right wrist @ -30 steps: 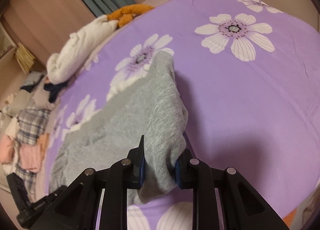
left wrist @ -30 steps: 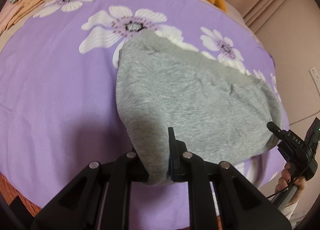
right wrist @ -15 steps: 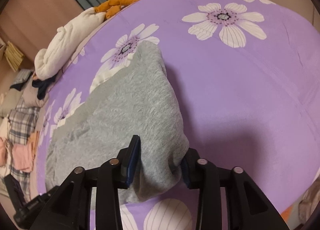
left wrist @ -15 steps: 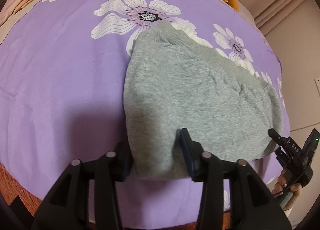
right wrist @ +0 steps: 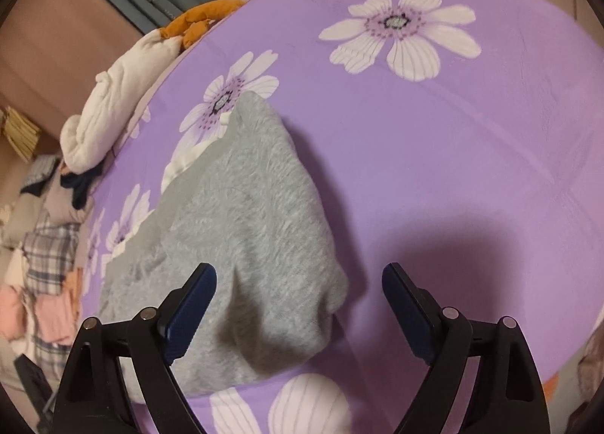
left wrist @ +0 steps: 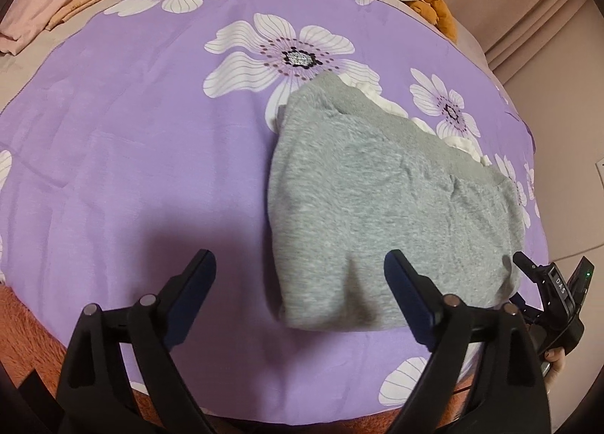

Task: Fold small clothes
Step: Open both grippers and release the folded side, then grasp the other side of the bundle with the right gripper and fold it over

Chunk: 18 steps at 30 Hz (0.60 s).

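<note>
Purple floral bedsheet [left wrist: 143,154] covers the bed, smooth thin cotton with big white flowers, a few creases. We see the grey garment [left wrist: 377,215] lying on it, folded over into a rough rounded trapezoid, fuzzy fleece-like knit, ribbed band along its far edge, something white peeking out beneath that edge. Left gripper [left wrist: 300,298] has its jaws spread wide, holding nothing, near corner of the garment lying between them. Right gripper [right wrist: 298,307] likewise wide apart and empty, hovering over the garment's other near corner.

Risks as we judge them: thick springy fleece may puff back and let the fold creep open; near edge looks lumpy, so a next fold on top could come out crooked. A low jaw could snag the corner and drag the top layer, or pinch the sheet along with it. Garment sits close to the bed's near edge, so a tug toward us could slide it off.

Folded pink clothes [left wrist: 41,14] and a white bundle [right wrist: 124,101] lie well apart, farther up the bed.
</note>
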Available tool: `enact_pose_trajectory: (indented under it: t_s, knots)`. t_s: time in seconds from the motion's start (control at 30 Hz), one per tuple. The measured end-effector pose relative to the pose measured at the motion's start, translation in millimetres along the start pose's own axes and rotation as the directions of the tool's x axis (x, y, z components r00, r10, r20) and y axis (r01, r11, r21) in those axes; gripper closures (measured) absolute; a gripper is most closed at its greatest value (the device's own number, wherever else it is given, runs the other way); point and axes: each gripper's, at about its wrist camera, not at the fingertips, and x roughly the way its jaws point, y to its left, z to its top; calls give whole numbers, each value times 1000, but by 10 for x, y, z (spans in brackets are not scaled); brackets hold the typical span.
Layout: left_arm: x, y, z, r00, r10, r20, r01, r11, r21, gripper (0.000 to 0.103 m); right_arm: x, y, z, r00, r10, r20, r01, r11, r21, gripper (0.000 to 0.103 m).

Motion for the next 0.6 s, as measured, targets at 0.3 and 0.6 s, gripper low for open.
enact_pose_trajectory:
  t_s: [0.3,0.6]
  knots:
    - [-120,76,59,999,18,42,-18,1000,-11,7,263,116,32,995,91,-47,-90,995,31,14]
    - [-190,174,90,998,18,57,-17,1000,-24,7,384,237,49,1000,-13,-7,14,1000,13,55]
